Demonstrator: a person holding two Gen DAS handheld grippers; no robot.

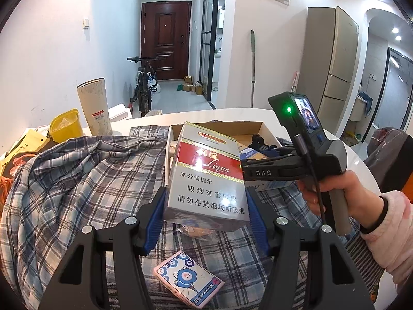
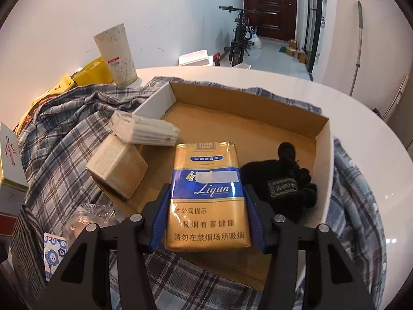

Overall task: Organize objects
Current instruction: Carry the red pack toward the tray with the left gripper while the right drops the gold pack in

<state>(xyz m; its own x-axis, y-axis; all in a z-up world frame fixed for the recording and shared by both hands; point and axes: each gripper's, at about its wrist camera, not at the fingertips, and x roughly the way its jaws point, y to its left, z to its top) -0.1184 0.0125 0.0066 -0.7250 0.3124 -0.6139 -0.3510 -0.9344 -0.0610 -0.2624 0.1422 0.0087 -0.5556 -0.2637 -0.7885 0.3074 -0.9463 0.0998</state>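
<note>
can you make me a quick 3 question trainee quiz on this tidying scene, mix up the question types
1. True or false: the left gripper holds a red and silver cigarette box.
2. The right gripper holds which pack? A) gold and blue pack B) green pack C) pink pack
3. Fill in: the black knitted item lies inside the cardboard ____.

Key: 1 true; 2 A; 3 tray

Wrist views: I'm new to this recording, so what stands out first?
Each pair of tongs grips a cigarette pack: the left tongs clamp a red-and-silver pack above the plaid shirt. The right tongs clamp a gold-and-blue pack over the open cardboard box, beside a black knitted item.
</note>
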